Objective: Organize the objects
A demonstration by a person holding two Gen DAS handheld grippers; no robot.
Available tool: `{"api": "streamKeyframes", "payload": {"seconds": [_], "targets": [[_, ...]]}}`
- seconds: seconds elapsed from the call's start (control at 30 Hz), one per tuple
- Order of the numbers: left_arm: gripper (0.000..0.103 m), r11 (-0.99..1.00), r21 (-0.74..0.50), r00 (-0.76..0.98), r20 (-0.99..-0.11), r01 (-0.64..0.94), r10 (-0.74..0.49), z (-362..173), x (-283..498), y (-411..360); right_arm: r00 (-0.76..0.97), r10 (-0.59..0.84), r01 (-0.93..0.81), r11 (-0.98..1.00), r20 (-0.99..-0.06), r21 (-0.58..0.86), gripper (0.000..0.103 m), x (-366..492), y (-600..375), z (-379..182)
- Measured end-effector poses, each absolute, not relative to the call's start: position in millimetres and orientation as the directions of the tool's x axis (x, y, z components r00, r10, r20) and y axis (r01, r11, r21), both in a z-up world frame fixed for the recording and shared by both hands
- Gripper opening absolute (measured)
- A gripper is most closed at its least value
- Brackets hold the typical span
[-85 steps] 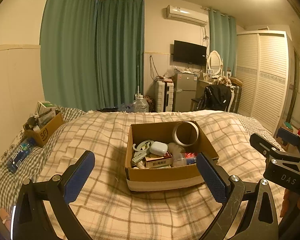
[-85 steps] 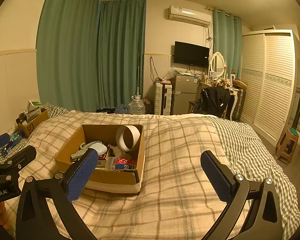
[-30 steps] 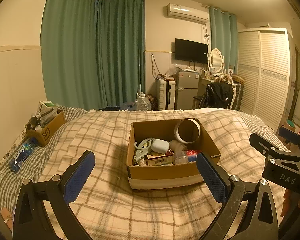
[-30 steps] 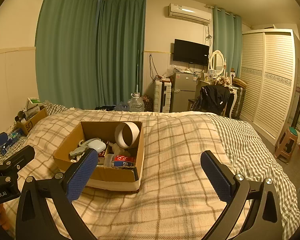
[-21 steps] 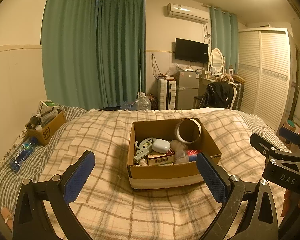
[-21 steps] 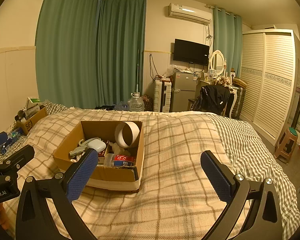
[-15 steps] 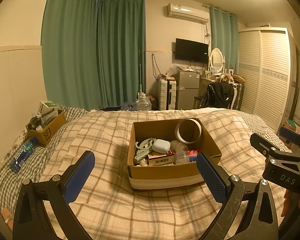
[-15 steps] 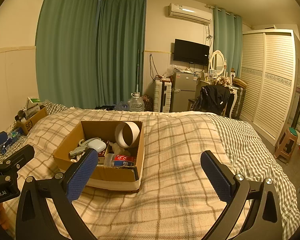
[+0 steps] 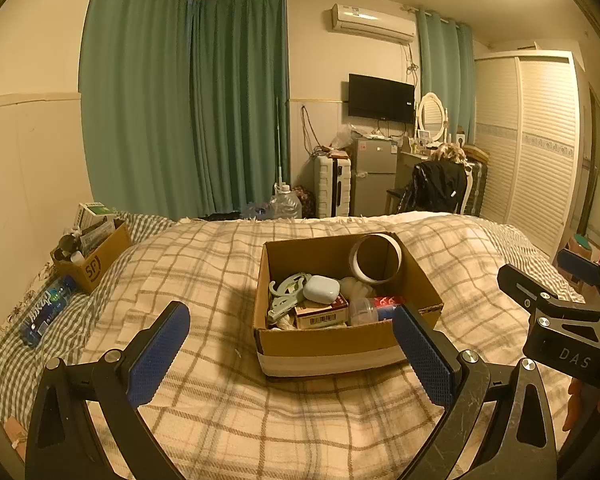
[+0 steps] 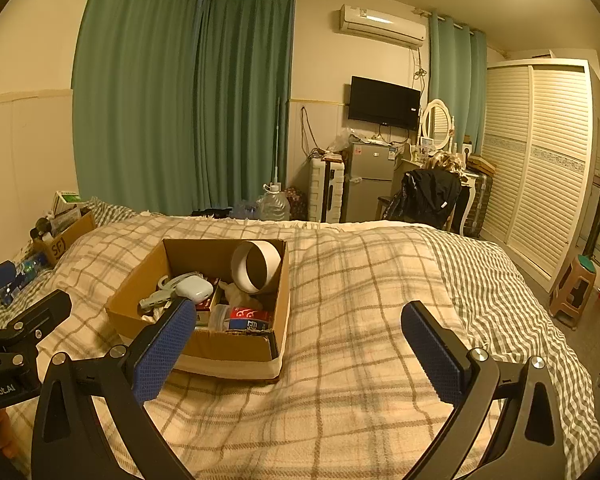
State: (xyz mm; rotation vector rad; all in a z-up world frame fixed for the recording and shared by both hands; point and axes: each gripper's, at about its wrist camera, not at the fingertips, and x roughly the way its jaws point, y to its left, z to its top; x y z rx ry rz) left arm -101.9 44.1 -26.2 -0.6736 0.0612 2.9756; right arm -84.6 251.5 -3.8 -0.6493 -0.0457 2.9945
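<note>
Left wrist view: the left gripper [image 9: 290, 354] is spread wide and holds nothing, hovering short of the cardboard box [image 9: 332, 342] on the plaid bedspread [image 9: 204, 264]. At the box's left lies a pale green plastic clip [image 9: 286, 294], light and stiff, best pinched across its shank. Right of it, the earbud case [image 9: 321, 289] looks smooth and slippery; grip its flat sides. Further right, the tape roll [image 9: 375, 258] leans on the far wall, rigid and light, easiest taken through its rim. The right gripper [image 10: 296, 350], equally wide and empty, hangs to the right of the box.
</note>
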Motion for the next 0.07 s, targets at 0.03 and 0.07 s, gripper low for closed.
{"api": "streamKeyframes", "payload": {"seconds": [0.03, 0.07], "targets": [[0.103, -0.995, 0.022, -0.900, -0.429, -0.096, 0.077, -26.3, -101.5, 44.3, -0.907, 0.082, -0.069, -0.997, -0.413, -0.047, 0.103, -84.6, 251.6, -4.0], [0.103, -0.995, 0.026, -0.901, -0.427, -0.093, 0.073, -26.4, -101.2, 44.5, -0.907, 0.082, -0.069, -0.997, -0.414, -0.048, 0.103, -84.8, 251.4, -4.0]]}}
